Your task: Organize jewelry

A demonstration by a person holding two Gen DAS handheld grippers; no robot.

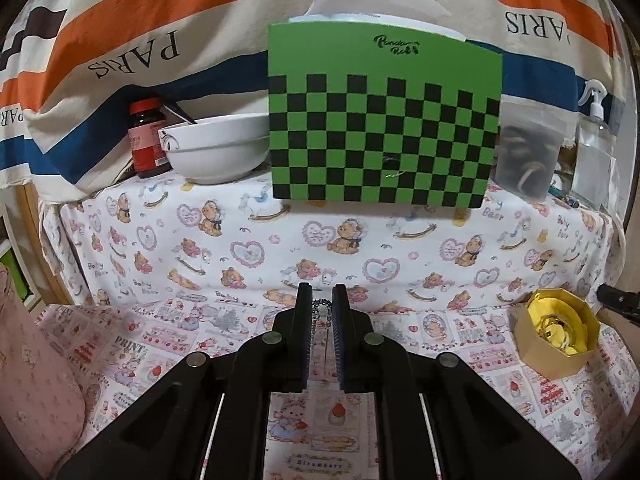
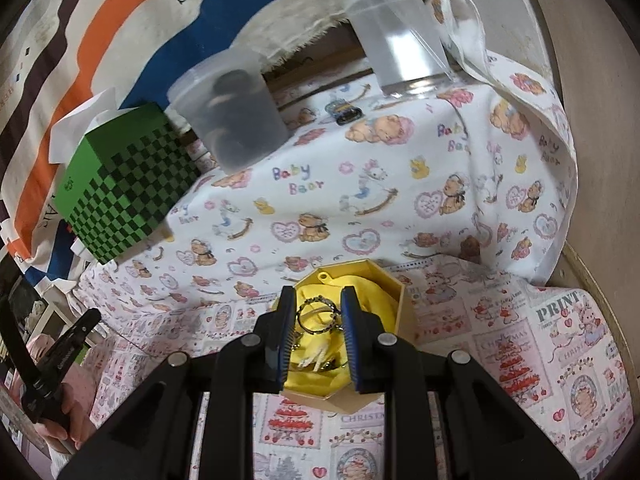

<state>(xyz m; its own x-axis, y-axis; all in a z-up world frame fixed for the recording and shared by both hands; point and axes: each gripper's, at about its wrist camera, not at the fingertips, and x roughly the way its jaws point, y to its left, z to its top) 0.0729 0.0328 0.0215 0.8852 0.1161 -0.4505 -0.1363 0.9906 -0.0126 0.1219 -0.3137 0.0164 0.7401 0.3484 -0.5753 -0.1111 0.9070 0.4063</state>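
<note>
two grippers: left gripper (image 1: 322, 306) pinches a chain (image 1: 321, 309), right gripper (image 2: 318, 312) holds a ring (image 2: 318, 316) over the box (image 2: 406, 308); either could slip out.

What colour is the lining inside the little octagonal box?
Yellow lining in the tan box, clearest in the right wrist view.

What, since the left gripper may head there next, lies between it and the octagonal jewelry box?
Only bare printed cloth, as the left wrist view shows; nothing stands between the left gripper and the octagonal jewelry box.
</note>
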